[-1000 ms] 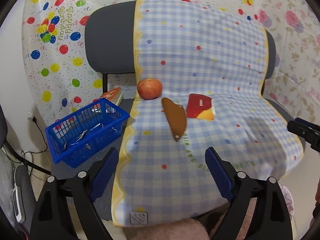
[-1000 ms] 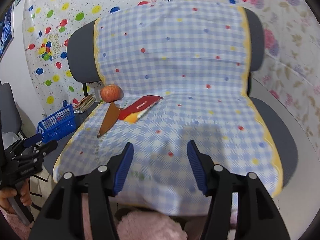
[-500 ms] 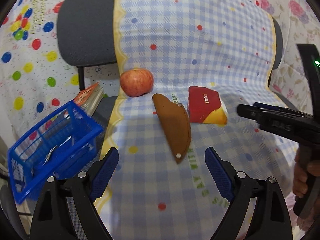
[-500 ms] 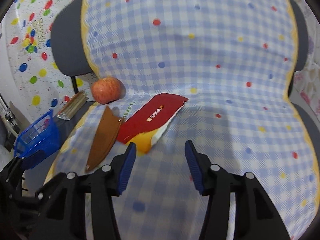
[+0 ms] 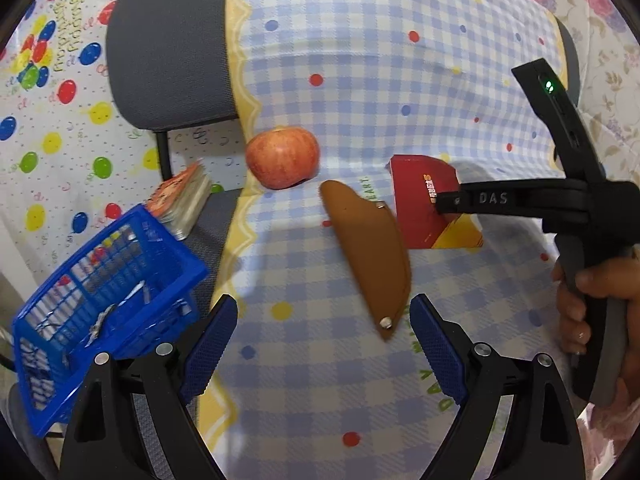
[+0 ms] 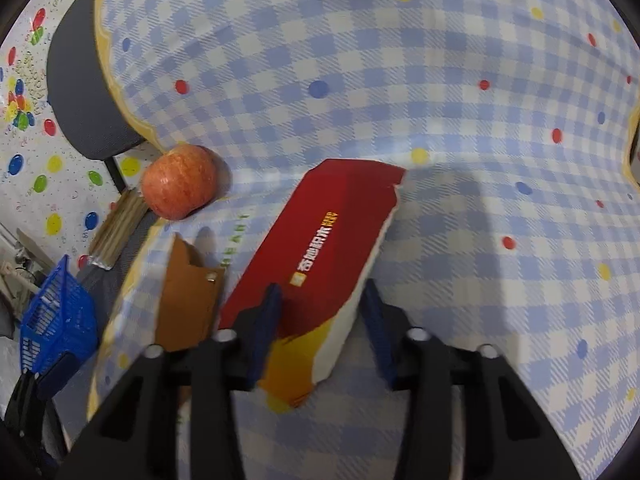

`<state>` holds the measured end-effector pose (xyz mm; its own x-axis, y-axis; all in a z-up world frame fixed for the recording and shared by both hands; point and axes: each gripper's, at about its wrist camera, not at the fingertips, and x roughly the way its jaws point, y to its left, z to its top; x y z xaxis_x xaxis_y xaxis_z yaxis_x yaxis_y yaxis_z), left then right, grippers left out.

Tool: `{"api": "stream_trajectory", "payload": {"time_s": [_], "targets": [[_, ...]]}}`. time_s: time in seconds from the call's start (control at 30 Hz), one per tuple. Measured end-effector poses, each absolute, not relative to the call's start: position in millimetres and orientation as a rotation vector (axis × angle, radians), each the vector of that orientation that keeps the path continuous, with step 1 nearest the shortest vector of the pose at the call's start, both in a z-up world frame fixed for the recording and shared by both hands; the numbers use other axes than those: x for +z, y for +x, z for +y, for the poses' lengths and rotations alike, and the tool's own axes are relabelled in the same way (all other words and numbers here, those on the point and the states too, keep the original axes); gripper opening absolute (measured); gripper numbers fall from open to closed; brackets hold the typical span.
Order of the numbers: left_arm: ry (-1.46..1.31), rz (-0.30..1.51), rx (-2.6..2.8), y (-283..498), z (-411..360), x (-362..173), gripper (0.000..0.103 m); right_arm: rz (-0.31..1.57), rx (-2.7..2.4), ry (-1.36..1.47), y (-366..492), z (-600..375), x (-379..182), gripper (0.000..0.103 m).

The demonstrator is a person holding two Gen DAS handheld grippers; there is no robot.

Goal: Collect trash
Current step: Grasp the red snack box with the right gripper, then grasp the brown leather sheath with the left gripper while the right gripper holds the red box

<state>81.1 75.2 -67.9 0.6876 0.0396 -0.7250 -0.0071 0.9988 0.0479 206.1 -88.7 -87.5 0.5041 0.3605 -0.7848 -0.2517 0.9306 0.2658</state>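
Observation:
A torn red and yellow carton [image 6: 320, 240] lies flat on the checked cloth over the chair seat. My right gripper [image 6: 320, 304] straddles its near end. The jaws are closing; the left pad is over the red top and the right pad is just off the white edge. In the left wrist view that gripper's tip [image 5: 446, 200] lies over the carton [image 5: 416, 216], and a hand holds its handle. A brown pouch [image 5: 372, 256] lies left of the carton, with a red apple [image 5: 282, 162] behind it. My left gripper [image 5: 322, 320] hangs open above the cloth, near the pouch's tip.
A blue plastic basket [image 5: 100, 300] with small items stands left of the seat, below its edge. Stacked books [image 5: 182, 204] lie behind the basket. The grey chair back [image 5: 168, 60] rises behind the seat, and balloon-print sheeting covers the wall.
Both grippers came down and forward toward the seat. The right gripper reached the red carton and its jaws narrowed around the near end. The left stopped over the brown pouch.

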Motion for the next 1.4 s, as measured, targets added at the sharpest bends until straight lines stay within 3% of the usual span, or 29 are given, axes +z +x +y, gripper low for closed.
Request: {"api": "stream_trajectory", "payload": {"time_s": [0.07, 0.27, 0.47, 0.6, 1.17, 1.27, 1.4], "targets": [[0.047, 0.814, 0.038, 76.3, 77.5, -66.7, 0.087, 0.963, 0.390, 0.134, 202.2, -88.0, -82.6, 0.013], [0.037, 0.821, 0.041, 69.0, 77.0, -63.2, 0.087, 0.789, 0.449, 0.141, 163.2, -110.3, -30.0, 0.003], [0.006, 0.851, 0.005, 85.2, 64.0, -65.5, 0.086, 0.706, 0.376, 0.016, 121.1, -143.5, 4.9, 0.002], [-0.024, 0.874, -0.003, 105.9, 56.9, -72.8, 0.079, 0.719, 0.355, -0.002, 104.4, -163.8, 3.0, 0.002], [-0.070, 0.959, 0.080, 184.9, 48.0, -105.1, 0.079, 0.751, 0.330, 0.128, 91.4, -210.3, -11.1, 0.002], [-0.099, 0.953, 0.057, 181.2, 49.6, -105.0, 0.054, 0.755, 0.329, 0.136, 88.7, -211.9, -12.7, 0.002], [-0.093, 0.936, 0.004, 157.0, 45.2, -98.3, 0.053, 0.754, 0.325, 0.142, 81.0, -215.2, -11.9, 0.002]]}}
